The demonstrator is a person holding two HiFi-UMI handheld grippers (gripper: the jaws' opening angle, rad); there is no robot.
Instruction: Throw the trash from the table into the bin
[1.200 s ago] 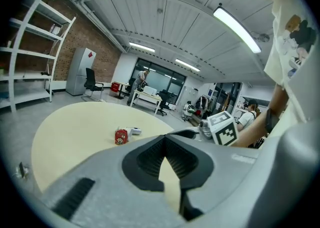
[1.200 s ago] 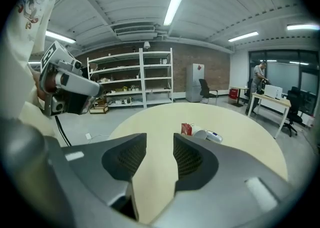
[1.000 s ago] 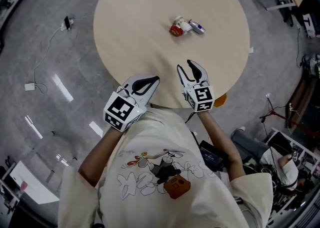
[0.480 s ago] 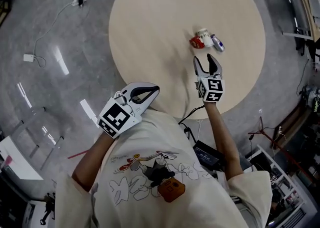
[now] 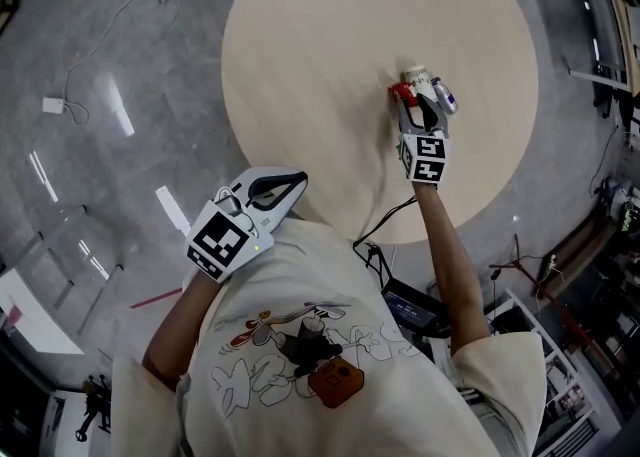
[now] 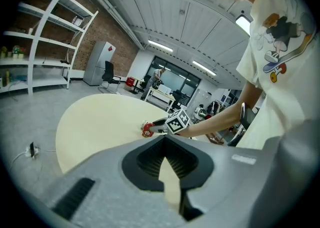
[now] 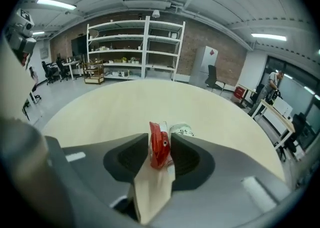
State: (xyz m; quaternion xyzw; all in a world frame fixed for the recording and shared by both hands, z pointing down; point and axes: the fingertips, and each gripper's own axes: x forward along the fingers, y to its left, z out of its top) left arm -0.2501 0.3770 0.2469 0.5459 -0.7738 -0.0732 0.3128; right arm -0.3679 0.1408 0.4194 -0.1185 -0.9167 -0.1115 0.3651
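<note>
Right tool [image 7: 160, 139]: jaws just closing, apparently pinching red wrapper [image 7: 159, 151] between them | left tool [image 6: 164, 141]: closed, empty

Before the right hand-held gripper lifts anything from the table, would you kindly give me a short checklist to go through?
1. Red wrapper between the jaws of the right hand-held gripper: ok. The jaws have just been closing and appear to press it from both sides.
2. Only the wrapper caught: ok. The white container lies just beyond the jaw tips, outside the gap.
3. Container clear of the jaws: cannot tell whether it touches them.
4. Left hand-held gripper out of the way: ok. It is shut, empty, and back by the near edge of the table.
5. Bin located: cannot tell. No view shows it.
</note>
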